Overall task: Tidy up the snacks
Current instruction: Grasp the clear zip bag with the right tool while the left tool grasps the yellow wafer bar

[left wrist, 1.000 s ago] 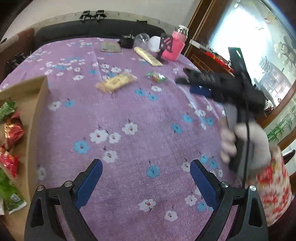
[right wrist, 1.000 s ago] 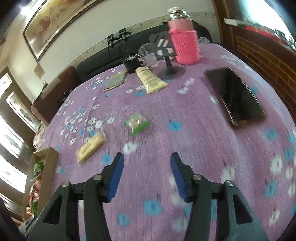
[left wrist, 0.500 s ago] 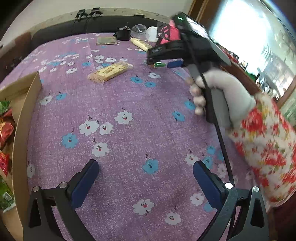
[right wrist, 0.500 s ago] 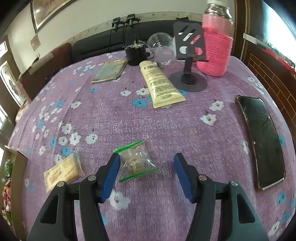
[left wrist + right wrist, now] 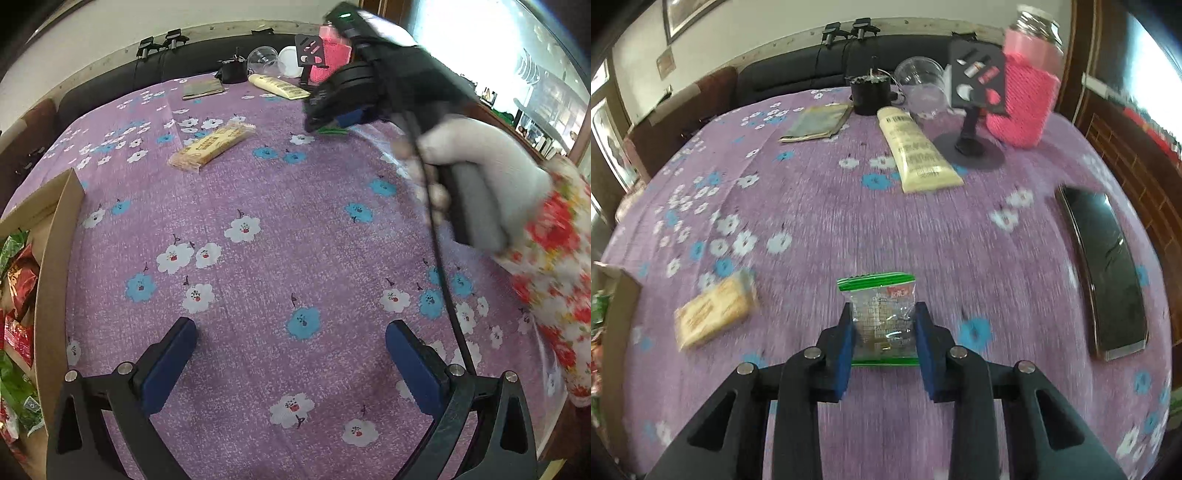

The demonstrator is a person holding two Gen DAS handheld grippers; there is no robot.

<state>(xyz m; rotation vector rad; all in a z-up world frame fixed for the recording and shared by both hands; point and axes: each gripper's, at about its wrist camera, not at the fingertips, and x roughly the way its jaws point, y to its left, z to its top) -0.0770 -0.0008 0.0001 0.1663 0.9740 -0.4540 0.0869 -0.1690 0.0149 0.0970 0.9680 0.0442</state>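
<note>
Right gripper point(image 5: 883, 338): fingers closing on the clear green-edged snack packet point(image 5: 877, 306), blue pads touching both its sides, packet at the near middle of the tabletop point(image 5: 827, 221). Left gripper point(image 5: 291, 354): fingers wide apart, nothing between them, over bare cloth.

Progress, judged from the layout: partway. The cardboard box point(image 5: 55, 258) at the left edge already holds red and green packets. Left to do: this packet, plus the tan biscuit pack point(image 5: 714, 314) just to its left (tube, phone and pink bottle at the far side look unrelated).

Labels: a red tag on the packet and print on the cream tube point(image 5: 916, 151), both too blurred to read.
</note>
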